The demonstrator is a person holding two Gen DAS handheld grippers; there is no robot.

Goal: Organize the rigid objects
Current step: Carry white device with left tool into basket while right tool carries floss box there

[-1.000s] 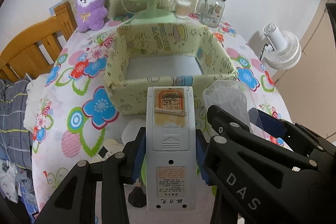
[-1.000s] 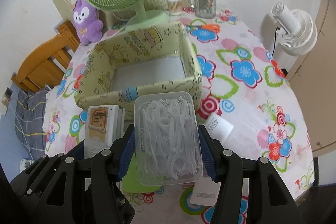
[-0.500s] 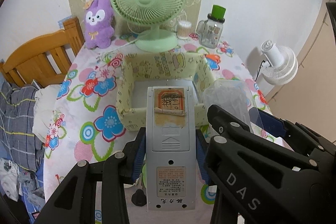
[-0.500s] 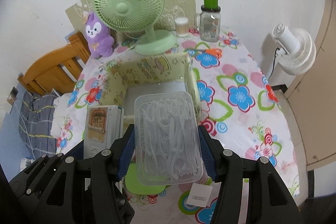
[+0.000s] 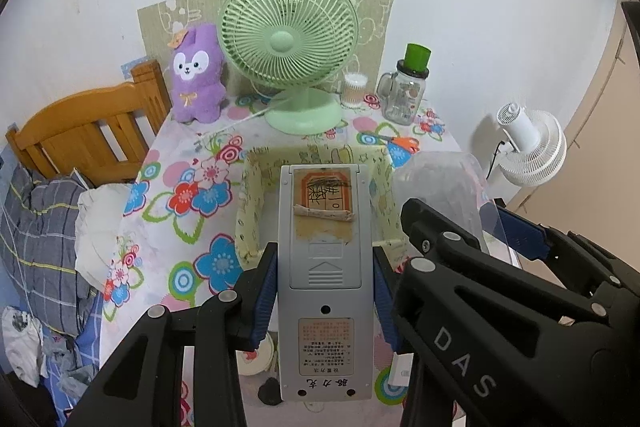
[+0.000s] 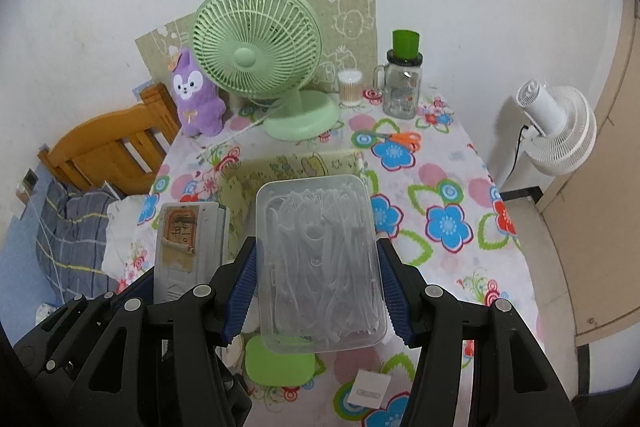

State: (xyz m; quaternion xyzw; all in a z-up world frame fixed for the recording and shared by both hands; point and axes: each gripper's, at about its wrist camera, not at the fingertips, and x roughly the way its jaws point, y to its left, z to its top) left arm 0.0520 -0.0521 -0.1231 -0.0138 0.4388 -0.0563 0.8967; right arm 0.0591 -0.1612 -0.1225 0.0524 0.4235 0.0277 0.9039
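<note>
Both grip: left gripper clamps remote; right gripper clamps floss-pick box.

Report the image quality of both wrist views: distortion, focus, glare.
Left wrist view: fisheye bends the wall line, corners go black; grey rectangular remote control is sharp, its label legible. Right wrist view: same bending and dark corners; clear plastic box of white floss picks looks milky, no harsh glare; lighting soft, even.

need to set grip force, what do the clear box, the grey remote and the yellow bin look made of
Clear box: thin, glossy see-through plastic, since the white picks inside show through its wall; probably flexes.
Grey remote: hard matte moulded plastic, with a battery cover seam and a worn paper label.
Yellow bin: looks like printed fabric or card, since its walls bow slightly; hard to tell which.
</note>
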